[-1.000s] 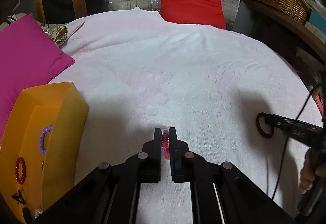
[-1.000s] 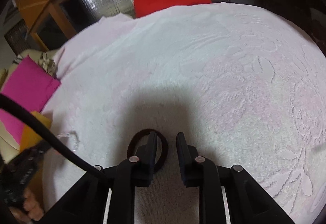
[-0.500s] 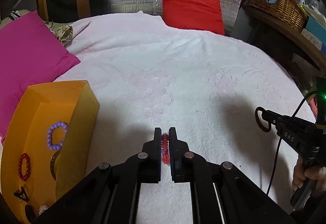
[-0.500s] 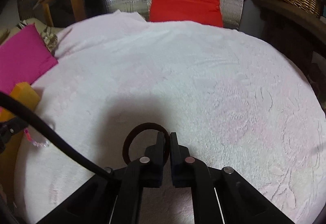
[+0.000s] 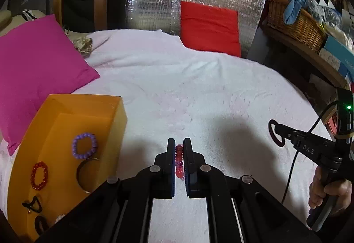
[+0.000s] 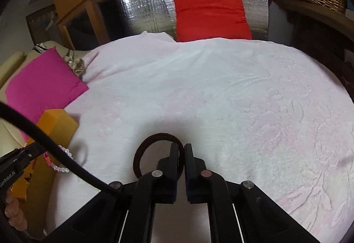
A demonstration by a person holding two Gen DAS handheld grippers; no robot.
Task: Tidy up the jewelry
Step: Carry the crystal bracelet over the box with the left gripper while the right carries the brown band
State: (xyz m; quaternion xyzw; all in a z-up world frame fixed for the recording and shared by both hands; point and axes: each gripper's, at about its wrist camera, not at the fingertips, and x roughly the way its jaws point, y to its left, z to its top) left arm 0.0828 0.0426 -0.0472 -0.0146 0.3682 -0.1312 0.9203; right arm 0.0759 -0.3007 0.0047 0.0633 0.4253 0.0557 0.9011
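Left tongs clenched on a pink-red beaded bracelet (translucent beads, partly hidden). Right tongs clenched on a dark brown hair tie, looped, above the bed.

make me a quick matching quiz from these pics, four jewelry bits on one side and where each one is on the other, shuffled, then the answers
Things:
1. purple bead bracelet
2. pink and clear bead bracelet
3. dark brown elastic hair band
4. red bead bracelet

Places:
A. pinched in the right gripper
B. in the orange plastic box, nearer its far end
C. pinched in the left gripper
D. in the box, nearer the camera than the purple one

Pairs: 1-B, 2-C, 3-A, 4-D
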